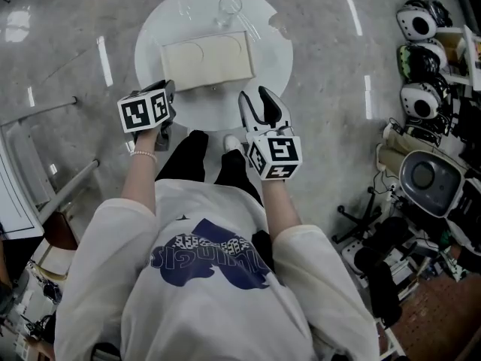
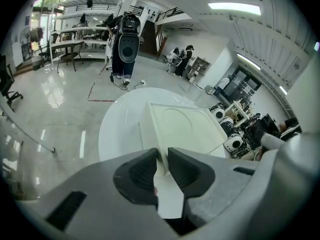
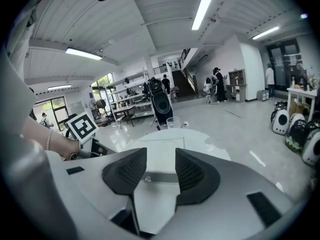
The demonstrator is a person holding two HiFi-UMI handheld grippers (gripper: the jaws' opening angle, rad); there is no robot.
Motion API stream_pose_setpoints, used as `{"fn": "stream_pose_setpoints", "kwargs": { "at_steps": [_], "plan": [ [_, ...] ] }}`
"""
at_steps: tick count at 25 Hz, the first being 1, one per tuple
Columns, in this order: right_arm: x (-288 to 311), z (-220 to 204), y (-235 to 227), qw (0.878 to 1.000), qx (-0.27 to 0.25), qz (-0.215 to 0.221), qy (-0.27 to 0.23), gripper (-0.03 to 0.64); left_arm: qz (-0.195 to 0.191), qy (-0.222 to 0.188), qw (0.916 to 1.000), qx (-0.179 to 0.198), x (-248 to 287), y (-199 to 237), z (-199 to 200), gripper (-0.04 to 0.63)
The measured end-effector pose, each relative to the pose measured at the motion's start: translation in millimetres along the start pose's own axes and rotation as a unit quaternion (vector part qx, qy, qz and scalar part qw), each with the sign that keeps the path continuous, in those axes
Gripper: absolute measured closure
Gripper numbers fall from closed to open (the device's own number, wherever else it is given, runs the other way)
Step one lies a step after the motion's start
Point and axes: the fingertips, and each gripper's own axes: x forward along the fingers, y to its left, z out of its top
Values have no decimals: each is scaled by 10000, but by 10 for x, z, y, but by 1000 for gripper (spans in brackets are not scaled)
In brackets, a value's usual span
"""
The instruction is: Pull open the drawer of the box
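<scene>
A round white table (image 1: pixel 274 66) stands on a grey floor, and the box (image 1: pixel 207 60) lies on it a little toward 12 o'clock of the table's middle. The box is pale and flat, with two faint circles on its top. A clear glass (image 1: pixel 229 7) stands just beyond the box at 12 o'clock, near the table's far rim. The box's front faces the person at 6 o'clock. The drawer sits flush in that front, not pulled out, and a small knob (image 3: pixel 146 179) shows at its middle.

The left gripper (image 2: pixel 162 156) is at 7 o'clock of the box. Its jaws are drawn in on the box's near left corner, and in the left gripper view the corner's edge fills the narrow gap, with both dark pads against it. The person's left wrist carries a bead bracelet (image 1: pixel 143 155).

The right gripper (image 1: pixel 255 96) hangs at 5 o'clock of the box, over the table's near rim and just short of the box's front. Its jaws stand apart and hold nothing. In the right gripper view the knob shows in the gap, close to the left pad, but neither pad touches it.

At 3 o'clock of the table, well apart from it, white rounded devices (image 1: pixel 415 22) and cables crowd the floor.
</scene>
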Motion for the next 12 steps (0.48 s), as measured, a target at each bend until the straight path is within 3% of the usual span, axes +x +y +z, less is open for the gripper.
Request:
{"fn": "stream_pose_setpoints", "kwargs": {
  "at_steps": [12],
  "plan": [
    [687, -990, 350, 9830, -278, 425, 1767, 443, 100, 44, 9998, -167, -3, 34, 10, 520]
  ]
}}
